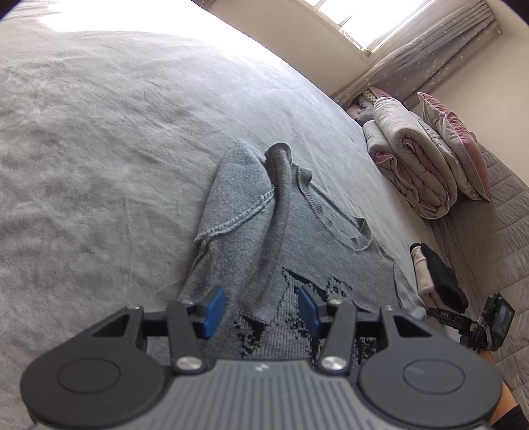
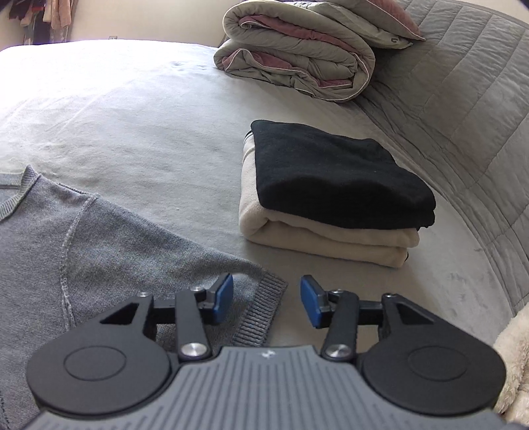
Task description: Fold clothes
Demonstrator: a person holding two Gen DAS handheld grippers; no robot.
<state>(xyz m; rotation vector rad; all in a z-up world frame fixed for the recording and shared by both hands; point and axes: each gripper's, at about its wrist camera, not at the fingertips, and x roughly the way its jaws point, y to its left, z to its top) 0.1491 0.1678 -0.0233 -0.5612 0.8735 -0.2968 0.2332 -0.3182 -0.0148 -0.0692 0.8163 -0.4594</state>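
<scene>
Grey sweater (image 1: 281,238) lies flat on the bed (image 1: 99,149); left tool (image 1: 263,312) hangs open over it, right tool (image 2: 266,299) open above its sleeve cuff (image 2: 261,311).

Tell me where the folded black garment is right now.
In the right wrist view, the black garment lies on a folded cream one, right of the grey sweater.

Home bedroom: bed (image 2: 148,109), folded quilt (image 2: 294,56), curtained window (image 1: 373,20).

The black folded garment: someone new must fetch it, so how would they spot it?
On the grey bed, find the rolled quilt by the padded headboard. In front lies a two-piece stack: the black folded garment tops the cream one, the only black item there.
</scene>
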